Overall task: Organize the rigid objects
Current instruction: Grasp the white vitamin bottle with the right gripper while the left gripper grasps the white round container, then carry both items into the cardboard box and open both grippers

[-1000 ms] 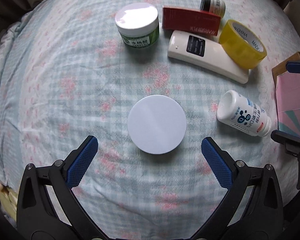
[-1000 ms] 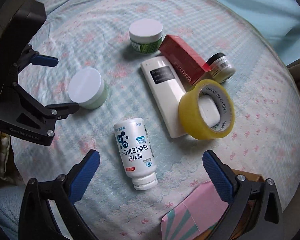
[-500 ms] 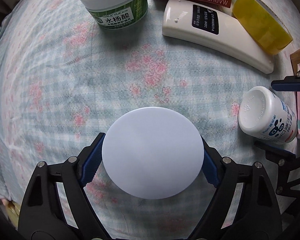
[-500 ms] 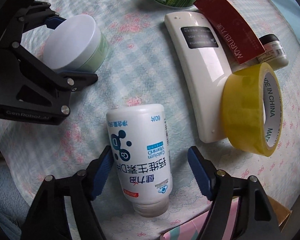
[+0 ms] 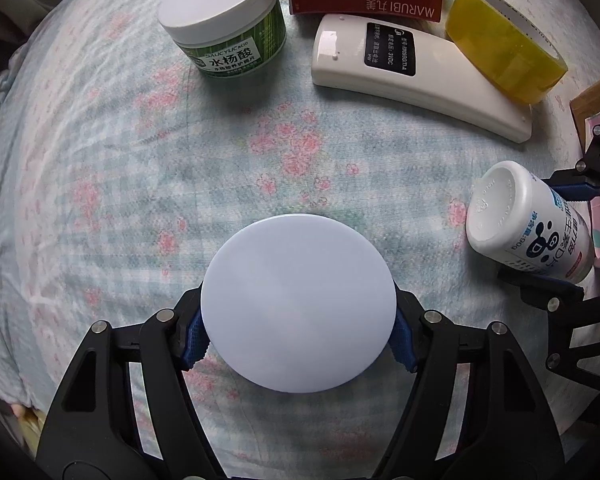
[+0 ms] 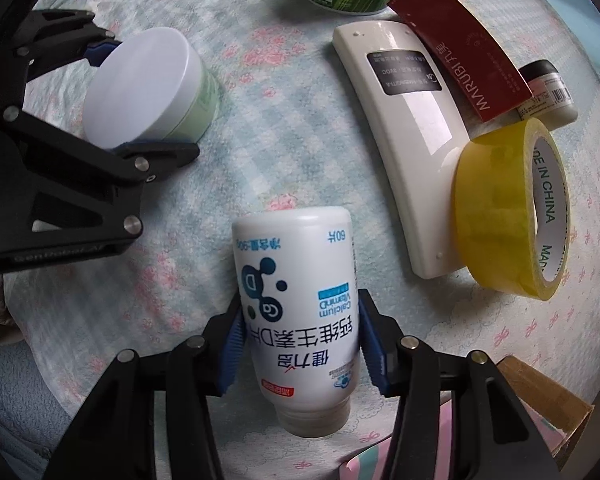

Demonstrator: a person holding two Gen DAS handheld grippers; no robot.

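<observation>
Gripping jar (image 5: 298,304), left jaws closed, right jaws clamping bottle (image 6: 298,300)

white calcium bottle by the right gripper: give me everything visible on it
The white calcium bottle looks like glossy plastic, with a blue printed label reading "Calcium Vitamin D", Chinese text, "60" and a red strip near the neck. It lies on its side on the floral bedsheet, flat base pointing away from the camera, cap end toward it. The right gripper is closed on its body, with blue pads pressed against both sides. Nothing else touches it.
</observation>
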